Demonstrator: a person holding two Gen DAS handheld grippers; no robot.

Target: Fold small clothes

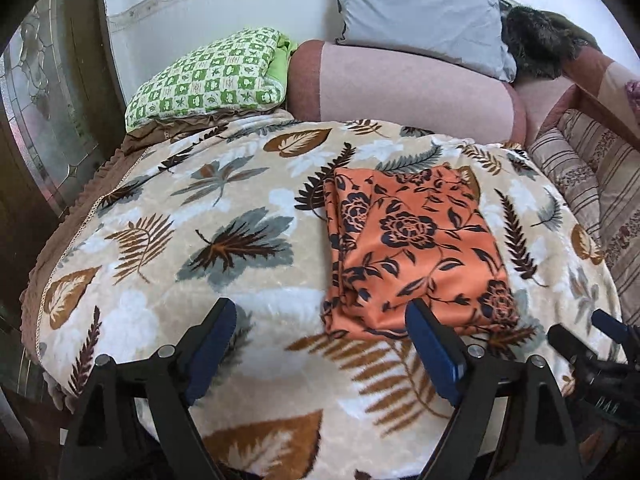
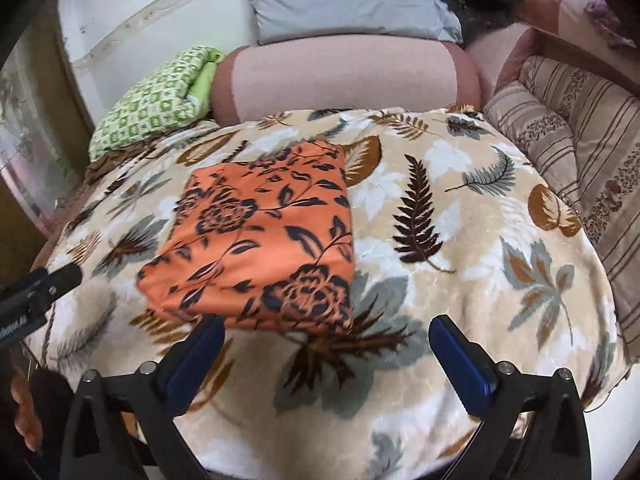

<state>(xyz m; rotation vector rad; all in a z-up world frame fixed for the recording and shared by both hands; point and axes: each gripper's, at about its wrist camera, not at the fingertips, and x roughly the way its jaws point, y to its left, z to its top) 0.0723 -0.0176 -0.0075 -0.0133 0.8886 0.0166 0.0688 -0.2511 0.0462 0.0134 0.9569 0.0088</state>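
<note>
An orange cloth with dark flowers lies folded into a neat rectangle on the leaf-patterned blanket. My left gripper hangs above the blanket at the cloth's near left corner, jaws wide apart and empty; its right finger overlaps the cloth's near edge in the view. In the right wrist view the same cloth lies left of centre. My right gripper is open and empty just short of its near edge. Each gripper shows in the other's view: the right gripper and the left gripper.
Behind the blanket lie a green checked pillow, a pink bolster, a grey pillow and a dark furry item. Striped cushions line the right side. A glass door stands at the left. A hand shows at bottom left.
</note>
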